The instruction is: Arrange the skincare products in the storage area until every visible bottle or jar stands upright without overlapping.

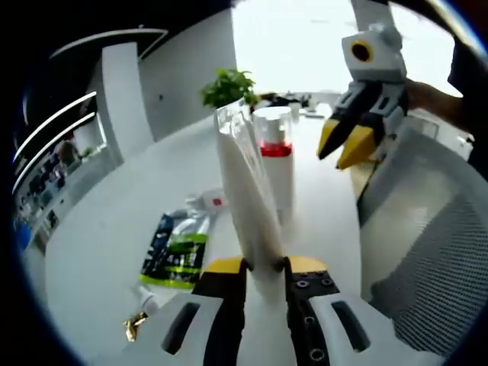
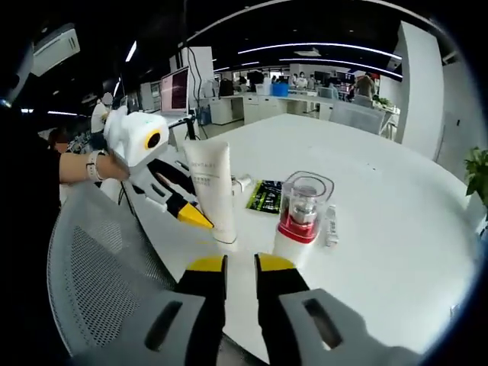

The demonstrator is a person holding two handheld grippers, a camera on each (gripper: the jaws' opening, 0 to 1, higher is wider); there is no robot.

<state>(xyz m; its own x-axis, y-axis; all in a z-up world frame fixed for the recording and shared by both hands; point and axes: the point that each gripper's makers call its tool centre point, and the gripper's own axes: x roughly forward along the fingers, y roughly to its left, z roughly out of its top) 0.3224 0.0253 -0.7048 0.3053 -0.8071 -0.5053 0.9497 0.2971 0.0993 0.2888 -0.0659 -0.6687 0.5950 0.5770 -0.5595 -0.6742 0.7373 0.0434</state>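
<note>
Tube [image 1: 248, 198] upright, cap down on table [image 1: 99, 221], pinched by left fingers [image 1: 226, 268], right fingers [image 2: 207, 265] slightly spread.

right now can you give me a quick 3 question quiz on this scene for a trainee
1. True or false: the left gripper is shut on the white tube.
2. Which cap colour does the pump bottle have? A) clear B) black C) green
3. Fill in: the green and black sachet lies ____ on the white table.

Key:
1. True; in the right gripper view the tube stands on its cap with the left gripper's jaws at its side.
2. A; a clear cap above a red band.
3. Flat.

The right gripper holds nothing, its jaws a little apart.
</note>
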